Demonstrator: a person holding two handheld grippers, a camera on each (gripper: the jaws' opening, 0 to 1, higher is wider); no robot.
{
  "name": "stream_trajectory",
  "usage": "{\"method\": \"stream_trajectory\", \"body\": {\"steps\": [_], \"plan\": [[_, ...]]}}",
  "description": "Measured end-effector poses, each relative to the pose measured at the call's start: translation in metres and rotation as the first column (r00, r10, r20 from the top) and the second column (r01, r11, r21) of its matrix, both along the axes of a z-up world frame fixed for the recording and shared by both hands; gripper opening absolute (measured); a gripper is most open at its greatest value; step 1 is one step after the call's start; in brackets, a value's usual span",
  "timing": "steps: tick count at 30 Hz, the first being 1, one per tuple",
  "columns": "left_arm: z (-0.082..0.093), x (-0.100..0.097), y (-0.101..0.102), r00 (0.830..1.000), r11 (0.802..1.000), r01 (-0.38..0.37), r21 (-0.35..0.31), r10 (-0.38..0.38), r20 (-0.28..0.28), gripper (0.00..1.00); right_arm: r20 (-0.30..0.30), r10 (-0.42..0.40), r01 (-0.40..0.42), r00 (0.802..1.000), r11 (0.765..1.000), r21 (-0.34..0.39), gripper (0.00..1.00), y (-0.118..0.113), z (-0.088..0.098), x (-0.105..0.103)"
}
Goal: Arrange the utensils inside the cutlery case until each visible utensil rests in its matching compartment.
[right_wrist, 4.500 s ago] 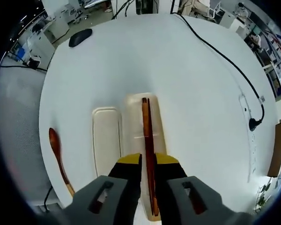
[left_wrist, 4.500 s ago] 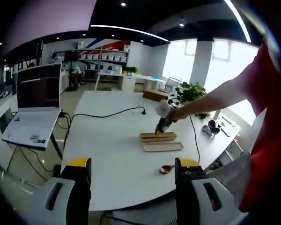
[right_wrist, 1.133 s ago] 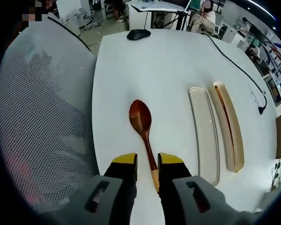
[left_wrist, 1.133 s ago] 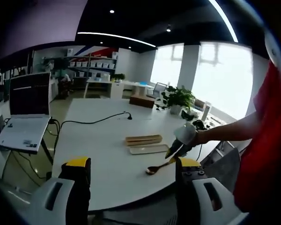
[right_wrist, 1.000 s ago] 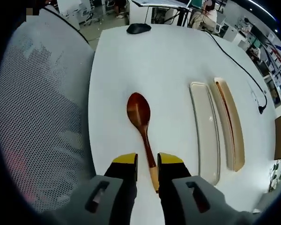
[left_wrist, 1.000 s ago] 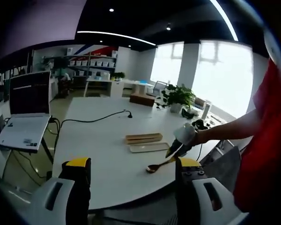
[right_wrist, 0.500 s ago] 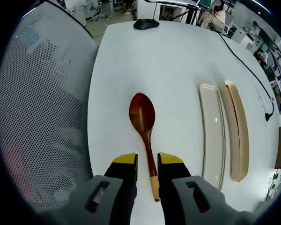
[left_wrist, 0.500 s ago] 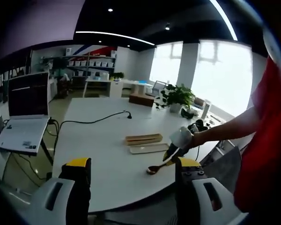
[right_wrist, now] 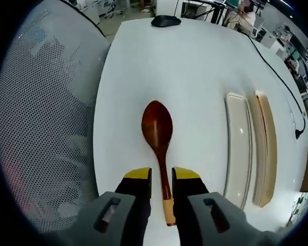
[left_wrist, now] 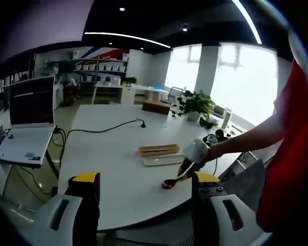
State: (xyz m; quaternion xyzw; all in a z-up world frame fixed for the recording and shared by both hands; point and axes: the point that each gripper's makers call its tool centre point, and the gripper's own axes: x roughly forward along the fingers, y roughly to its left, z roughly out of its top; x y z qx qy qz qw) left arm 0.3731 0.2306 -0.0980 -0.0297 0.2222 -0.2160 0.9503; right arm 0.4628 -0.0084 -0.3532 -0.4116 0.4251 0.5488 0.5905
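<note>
Wooden spoon point(right_wrist: 159, 138) lies on the white bench point(right_wrist: 195, 66), handle between the right gripper point(right_wrist: 161, 177) jaws, nearly closed; cutlery case point(right_wrist: 251, 148) at 3 o'clock; left gripper point(left_wrist: 143, 180) jaws wide apart, empty.

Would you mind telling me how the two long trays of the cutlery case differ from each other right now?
The pale tray is off-white, while the tan tray is wood-coloured. The pale tray looks empty, whereas the tan tray seems to hold a thin dark stick along its length. The pale tray lies nearer the wooden spoon; the tan tray lies beyond it. Both are long, narrow, and side by side on the white table.
</note>
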Motion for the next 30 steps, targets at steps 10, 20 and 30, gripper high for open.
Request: {"method": "stream_trajectory", "body": {"steps": [10, 20, 30], "plan": [[-0.0016, 0.008, 0.0025, 1.0, 1.0, 0.003, -0.002, -0.003, 0.001, 0.74, -0.001, 0.013, -0.013, 1.0, 1.0, -0.019, 0.11, -0.0007, -0.0037, 0.001], [-0.0048, 0.01, 0.0017, 1.0, 1.0, 0.006, -0.009, -0.007, -0.006, 0.74, -0.017, 0.004, -0.005, 1.0, 0.999, -0.032, 0.1, 0.0015, -0.0092, 0.0033], [-0.0093, 0.0072, -0.001, 1.0, 1.0, 0.001, -0.021, -0.001, -0.014, 0.74, 0.018, 0.068, -0.066, 0.998, 0.992, -0.111, 0.02, 0.0033, -0.0104, -0.0012]]}}
